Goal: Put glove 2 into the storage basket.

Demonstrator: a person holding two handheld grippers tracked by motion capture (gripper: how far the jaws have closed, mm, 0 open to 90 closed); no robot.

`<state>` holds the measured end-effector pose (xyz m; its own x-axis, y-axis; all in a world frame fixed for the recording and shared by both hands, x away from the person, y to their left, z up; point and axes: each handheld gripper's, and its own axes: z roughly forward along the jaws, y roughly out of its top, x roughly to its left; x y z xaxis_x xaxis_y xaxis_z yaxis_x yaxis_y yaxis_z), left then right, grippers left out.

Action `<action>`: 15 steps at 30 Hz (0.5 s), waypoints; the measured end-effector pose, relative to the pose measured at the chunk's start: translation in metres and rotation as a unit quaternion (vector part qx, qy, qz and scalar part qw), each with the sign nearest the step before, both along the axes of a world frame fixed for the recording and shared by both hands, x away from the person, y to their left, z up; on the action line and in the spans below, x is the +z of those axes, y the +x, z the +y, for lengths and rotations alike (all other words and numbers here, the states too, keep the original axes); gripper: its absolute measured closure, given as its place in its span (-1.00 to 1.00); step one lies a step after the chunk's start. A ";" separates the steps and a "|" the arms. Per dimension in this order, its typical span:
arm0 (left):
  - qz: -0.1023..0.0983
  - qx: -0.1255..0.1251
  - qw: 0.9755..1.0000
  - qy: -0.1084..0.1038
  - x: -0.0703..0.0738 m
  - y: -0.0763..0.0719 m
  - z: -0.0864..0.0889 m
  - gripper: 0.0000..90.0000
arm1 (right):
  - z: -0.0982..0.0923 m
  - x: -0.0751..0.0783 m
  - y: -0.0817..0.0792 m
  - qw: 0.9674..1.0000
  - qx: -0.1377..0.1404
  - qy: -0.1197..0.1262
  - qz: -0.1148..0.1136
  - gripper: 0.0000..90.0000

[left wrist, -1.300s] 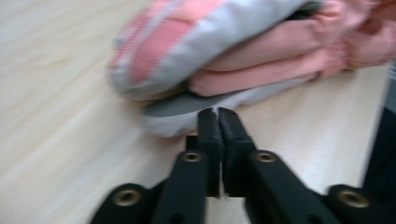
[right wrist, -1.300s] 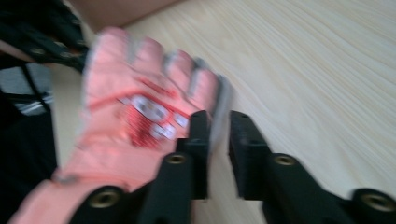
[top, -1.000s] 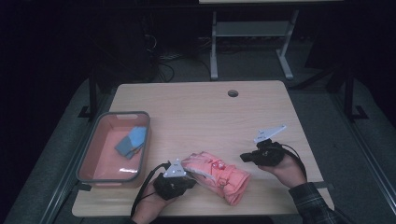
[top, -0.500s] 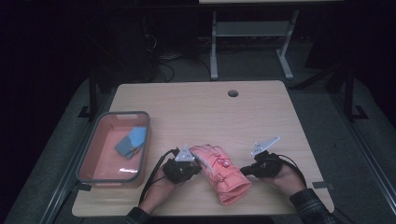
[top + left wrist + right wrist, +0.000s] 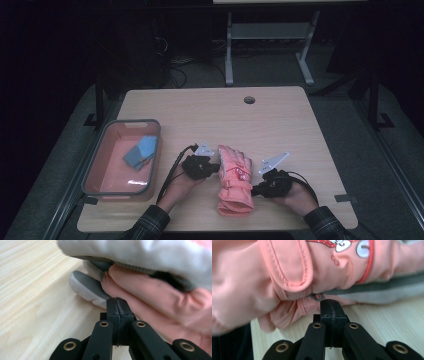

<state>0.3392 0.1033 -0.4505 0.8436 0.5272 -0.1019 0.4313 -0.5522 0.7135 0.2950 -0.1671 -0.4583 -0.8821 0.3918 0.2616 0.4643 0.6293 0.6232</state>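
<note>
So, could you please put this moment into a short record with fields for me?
work surface: wooden table
main item: pink gloves, stacked, near the front edge
left gripper: jaws shut, tips against the gloves' left side, nothing seen clamped
right gripper: jaws shut, tips against the gloves' right side, nothing seen clamped
container: pink bin at the table's left
bin contents: blue item
table feature: round hole near the far edge
</note>
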 end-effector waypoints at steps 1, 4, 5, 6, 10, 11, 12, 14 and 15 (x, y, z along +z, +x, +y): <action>0.000 0.000 1.000 0.000 0.000 0.000 0.000 0.99 | 0.002 0.000 -0.001 1.000 0.002 0.003 0.000 1.00; 0.000 -0.004 1.000 -0.009 0.002 0.006 -0.005 0.99 | 0.006 0.000 -0.002 1.000 0.006 0.005 -0.002 1.00; 0.001 -0.005 1.000 -0.014 0.002 0.007 -0.006 0.99 | 0.014 0.000 -0.003 1.000 0.012 0.012 0.000 1.00; 0.001 -0.005 1.000 -0.014 0.002 0.007 -0.006 0.98 | 0.014 0.000 -0.003 1.000 0.012 0.012 0.000 1.00; 0.003 -0.002 1.000 -0.011 0.004 0.008 -0.002 0.94 | 0.020 0.003 -0.007 1.000 0.015 0.005 -0.006 1.00; 0.003 -0.002 1.000 -0.011 0.004 0.008 -0.002 0.90 | 0.020 0.003 -0.007 1.000 0.015 0.005 -0.006 1.00; 0.004 0.000 1.000 -0.007 0.005 0.007 0.001 0.90 | 0.018 0.005 -0.007 1.000 0.012 0.006 -0.006 1.00; 0.005 0.003 1.000 -0.006 0.009 0.005 0.007 0.80 | 0.010 0.012 -0.007 1.000 -0.001 0.012 -0.018 1.00; 0.007 0.011 1.000 -0.008 0.012 0.003 0.011 0.74 | 0.007 0.017 -0.007 0.999 -0.012 0.023 -0.018 1.00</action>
<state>0.3423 0.1143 -0.4385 0.8302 0.5440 -0.1221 0.4531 -0.5306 0.7164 0.2878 -0.1602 -0.4410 -0.8817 0.4019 0.2471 0.4555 0.5884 0.6680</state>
